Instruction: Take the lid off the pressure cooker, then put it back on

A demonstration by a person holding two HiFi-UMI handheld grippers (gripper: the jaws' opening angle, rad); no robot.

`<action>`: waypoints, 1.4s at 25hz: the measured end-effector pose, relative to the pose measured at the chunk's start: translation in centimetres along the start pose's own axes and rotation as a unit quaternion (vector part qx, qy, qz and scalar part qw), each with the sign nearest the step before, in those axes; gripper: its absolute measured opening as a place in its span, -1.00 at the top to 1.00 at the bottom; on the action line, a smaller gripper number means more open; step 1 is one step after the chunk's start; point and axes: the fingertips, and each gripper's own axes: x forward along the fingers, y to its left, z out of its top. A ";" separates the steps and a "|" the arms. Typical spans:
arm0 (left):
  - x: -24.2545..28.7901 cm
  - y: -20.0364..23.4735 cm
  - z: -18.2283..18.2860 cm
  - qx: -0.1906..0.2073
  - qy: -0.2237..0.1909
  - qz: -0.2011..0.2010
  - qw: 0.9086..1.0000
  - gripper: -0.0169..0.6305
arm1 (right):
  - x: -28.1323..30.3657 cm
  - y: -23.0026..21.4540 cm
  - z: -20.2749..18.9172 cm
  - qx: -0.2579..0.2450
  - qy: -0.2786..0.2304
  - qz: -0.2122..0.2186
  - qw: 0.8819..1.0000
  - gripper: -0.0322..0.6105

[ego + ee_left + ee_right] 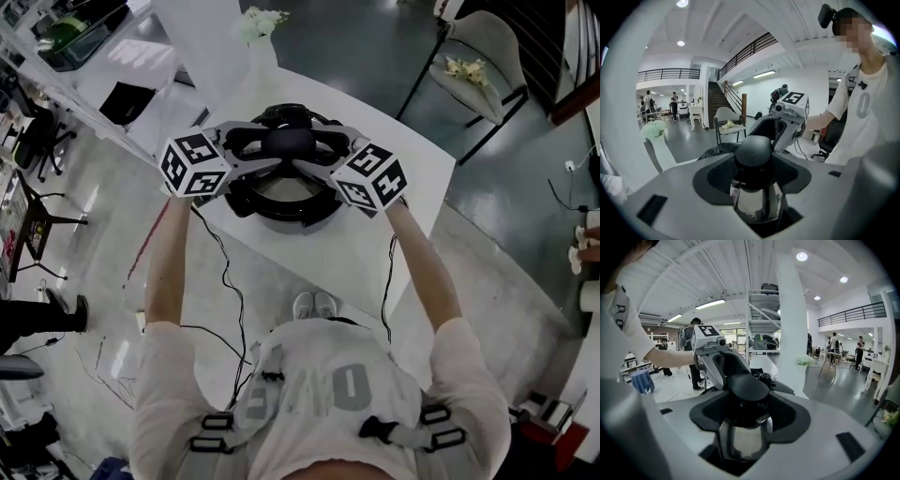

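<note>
Cooker (pixel 281 204) on table (pixel 361 258); knob (pixel 286 141) atop; vase (pixel 263 64) behind.

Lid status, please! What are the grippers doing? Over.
Left gripper, right gripper: both shut on lid knob, opposite sides. Cooker underneath. Nothing in the way.

A white worktop (pixel 352 251) carries a black pressure cooker (pixel 274 212) near its middle and a flower vase (pixel 262 54) at its far corner.

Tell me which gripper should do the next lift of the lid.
Neither left nor right has the edge. The left gripper and the right gripper both clasp the lid knob from opposite sides, symmetrically over the pressure cooker. Lifting with both together looks safest.
</note>
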 end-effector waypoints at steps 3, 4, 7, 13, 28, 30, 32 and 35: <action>0.1 0.1 0.0 -0.001 -0.005 -0.002 1.000 0.18 | 0.0 -0.1 -0.1 0.002 0.002 0.002 1.000 0.07; 0.2 0.1 0.0 -0.001 -0.004 -0.003 1.000 0.18 | 0.0 -0.1 -0.1 0.002 0.002 0.003 1.000 0.07; 0.2 0.0 0.1 0.000 -0.002 -0.003 1.000 0.18 | -0.1 -0.1 -0.1 0.002 0.001 0.004 1.000 0.07; 0.1 -0.1 0.2 0.000 -0.002 0.001 1.000 0.18 | -0.3 -0.1 0.1 -0.007 -0.005 0.008 1.000 0.08; -2.5 -1.7 5.0 0.054 -0.023 0.021 0.998 0.18 | -3.2 1.1 4.7 -0.045 -0.042 -0.008 0.998 0.08; -2.9 -2.4 5.8 0.065 -0.026 0.019 0.997 0.18 | -4.0 1.6 5.2 -0.049 -0.047 -0.012 0.998 0.08; -3.2 -3.2 6.4 0.075 -0.028 0.019 0.997 0.18 | -4.8 2.2 5.6 -0.051 -0.053 -0.018 0.997 0.08; -3.2 -4.6 7.1 0.086 -0.032 0.019 0.996 0.18 | -6.2 2.9 5.8 -0.058 -0.057 -0.029 0.996 0.08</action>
